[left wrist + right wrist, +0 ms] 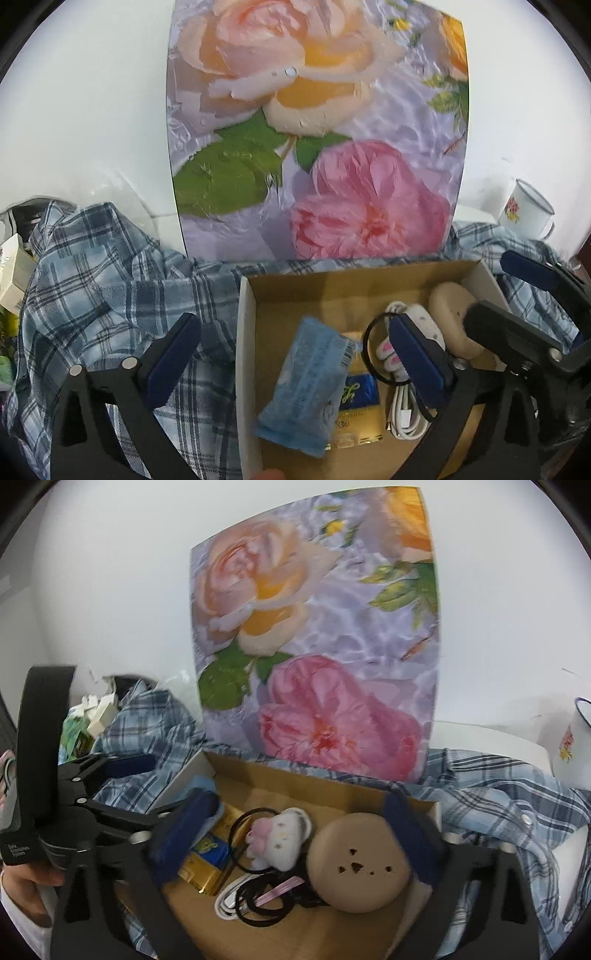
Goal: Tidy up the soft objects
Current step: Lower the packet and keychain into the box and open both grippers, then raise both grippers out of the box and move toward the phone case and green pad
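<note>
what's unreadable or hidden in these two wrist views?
- Blue packet: print blurred in the left wrist view; almost wholly behind a jaw in the right.
- Gold-and-blue box: partly under the packet and jaws in both views; label illegible.
- White cable: ends tucked behind the left gripper's jaw.
- Enamel mug: cut off by the right view's edge.

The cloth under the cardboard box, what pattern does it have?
Blue and white plaid cloth, clearest in the left wrist view.

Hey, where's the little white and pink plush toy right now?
The white and pink plush toy lies inside the cardboard box, near the middle of the right wrist view, left of the round tan plush and over the black cords.
</note>
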`<state>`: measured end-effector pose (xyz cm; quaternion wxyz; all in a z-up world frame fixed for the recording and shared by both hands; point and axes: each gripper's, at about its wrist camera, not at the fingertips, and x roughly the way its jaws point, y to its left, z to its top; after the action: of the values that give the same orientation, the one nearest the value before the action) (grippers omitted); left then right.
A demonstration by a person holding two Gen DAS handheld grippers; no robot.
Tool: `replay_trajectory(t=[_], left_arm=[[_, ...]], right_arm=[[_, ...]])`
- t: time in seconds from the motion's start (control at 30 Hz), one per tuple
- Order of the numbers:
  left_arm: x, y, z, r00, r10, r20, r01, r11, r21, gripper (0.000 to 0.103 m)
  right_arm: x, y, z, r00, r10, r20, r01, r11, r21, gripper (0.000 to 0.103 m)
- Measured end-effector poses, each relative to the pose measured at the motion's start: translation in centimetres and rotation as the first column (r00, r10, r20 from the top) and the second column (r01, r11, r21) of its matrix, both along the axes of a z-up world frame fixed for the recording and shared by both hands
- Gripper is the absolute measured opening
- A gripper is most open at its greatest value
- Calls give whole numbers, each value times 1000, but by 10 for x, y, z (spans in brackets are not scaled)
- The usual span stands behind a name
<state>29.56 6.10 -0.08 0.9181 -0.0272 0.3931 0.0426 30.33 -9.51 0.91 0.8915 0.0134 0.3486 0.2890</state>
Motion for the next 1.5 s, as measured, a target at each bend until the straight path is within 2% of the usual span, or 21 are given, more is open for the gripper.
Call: replay_trajectory(t=[0.13, 0.3, 0.47, 0.93, 1.13, 1.33, 1.5], left_arm=[[0, 2, 2, 1000, -15, 8, 15, 999, -34, 103], [-1, -2, 2, 1000, -3, 11, 3, 1000, 20, 103], [-4, 0, 9, 999, -10, 30, 10, 1000, 4, 103], [-30, -4, 61, 988, -50, 143, 59, 997, -57, 103], [-51, -6, 94, 971, -65, 231, 84, 994, -74, 103], [-79, -4, 130, 942, -42, 333, 66, 996, -59, 103], [-105, -10, 158, 915, -61, 398, 77, 997, -26, 103]], right_arm=[[1, -1, 1, 1000, -2, -5, 2, 1000, 5, 102], [1, 2, 1, 1000, -6, -3, 6, 1000, -24, 102], [-2, 0, 9, 1000, -4, 24, 5, 1000, -22, 102], [-28, -7, 69, 985, 37, 167, -36, 999, -8, 102], [-43, -23, 103, 971, 37, 236, -37, 999, -4, 103], [-66, -28, 134, 948, 36, 316, -33, 999, -14, 103], [-95, -30, 164, 924, 10, 383, -13, 1000, 7, 103]])
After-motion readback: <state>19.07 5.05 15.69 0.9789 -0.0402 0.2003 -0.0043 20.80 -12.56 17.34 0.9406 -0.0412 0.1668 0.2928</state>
